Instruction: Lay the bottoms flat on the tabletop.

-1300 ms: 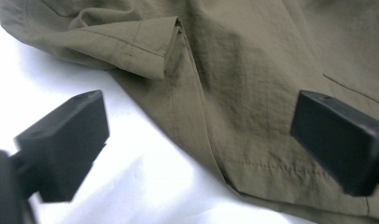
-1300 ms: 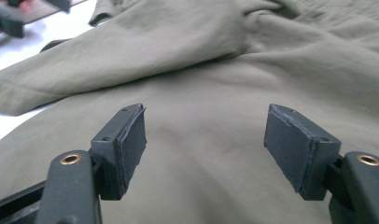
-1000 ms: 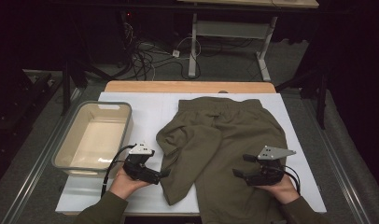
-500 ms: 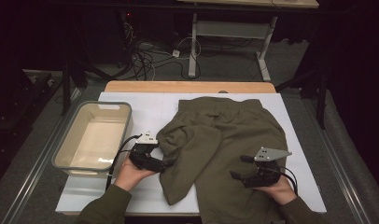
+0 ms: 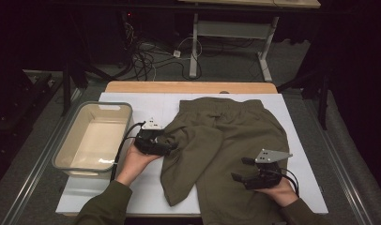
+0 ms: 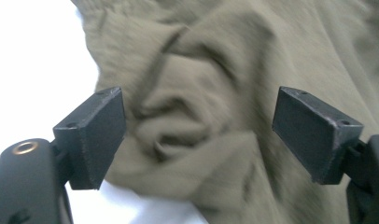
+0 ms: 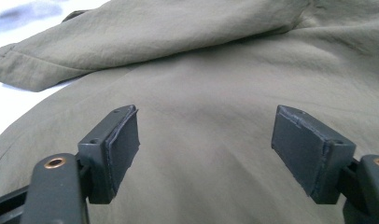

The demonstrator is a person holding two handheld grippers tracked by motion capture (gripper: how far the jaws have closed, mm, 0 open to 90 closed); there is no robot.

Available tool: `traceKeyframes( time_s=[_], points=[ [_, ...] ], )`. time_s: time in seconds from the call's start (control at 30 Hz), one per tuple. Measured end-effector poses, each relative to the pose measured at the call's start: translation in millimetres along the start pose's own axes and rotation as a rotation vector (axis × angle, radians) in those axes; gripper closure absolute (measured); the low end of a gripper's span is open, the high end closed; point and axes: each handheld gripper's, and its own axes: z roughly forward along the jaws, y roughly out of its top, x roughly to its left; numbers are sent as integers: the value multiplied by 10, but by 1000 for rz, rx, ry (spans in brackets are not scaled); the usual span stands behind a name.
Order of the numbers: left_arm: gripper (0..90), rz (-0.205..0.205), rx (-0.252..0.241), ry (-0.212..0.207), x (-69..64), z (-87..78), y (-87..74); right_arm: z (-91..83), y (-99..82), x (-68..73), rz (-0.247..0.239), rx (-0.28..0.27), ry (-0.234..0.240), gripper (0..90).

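Note:
Olive-green shorts (image 5: 235,136) lie spread on the white table cover (image 5: 127,192), one leg folded over toward the front left. My left gripper (image 5: 172,146) is at the shorts' left edge. Its jaws have just been closing, and in the left gripper view (image 6: 197,112) they stand apart with bunched cloth (image 6: 187,126) between them, the pads (image 6: 101,135) not pressing it. My right gripper (image 5: 240,169) hovers open over the shorts' front right part. The right gripper view (image 7: 204,135) has smooth cloth (image 7: 211,93) under its parted jaws, nothing gripped.
An empty translucent bin (image 5: 109,105) stands on the table's left side, close beside my left hand. The table's wooden far edge (image 5: 188,86) lies beyond the shorts. Cables and a desk frame (image 5: 235,33) are on the floor behind.
My left gripper has moved away from me and a little right, onto the shorts' left edge, where cloth has bunched up between its narrowing jaws. The right gripper has stayed put.

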Motion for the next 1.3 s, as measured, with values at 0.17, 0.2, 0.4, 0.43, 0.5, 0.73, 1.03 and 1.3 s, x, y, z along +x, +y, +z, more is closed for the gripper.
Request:
traceKeyframes(
  time_s=[0.17,0.2,0.4,0.43,0.5,0.73,1.03,1.3],
  points=[
    [224,-7,3,56,133,119,95,2,-4,0,-1,1,-3,242],
    [249,-10,9,58,169,143,103,2,-5,-2,-1,1,-2,243],
    [400,-23,55,73,280,291,90,-10,-26,-11,5,3,-4,248],
    [437,-26,62,72,292,310,80,-12,-25,-13,6,3,-4,249],
    [543,-19,87,74,302,331,62,-11,-23,-13,4,1,-3,250],
    [812,-3,95,20,193,217,48,-19,-28,-7,3,1,-5,253],
    [833,3,65,-90,-32,-88,-43,-33,-29,-9,3,-15,-9,265],
    [832,38,95,-199,-356,-315,-304,-29,-29,-13,5,-15,-14,265]
  ],
)
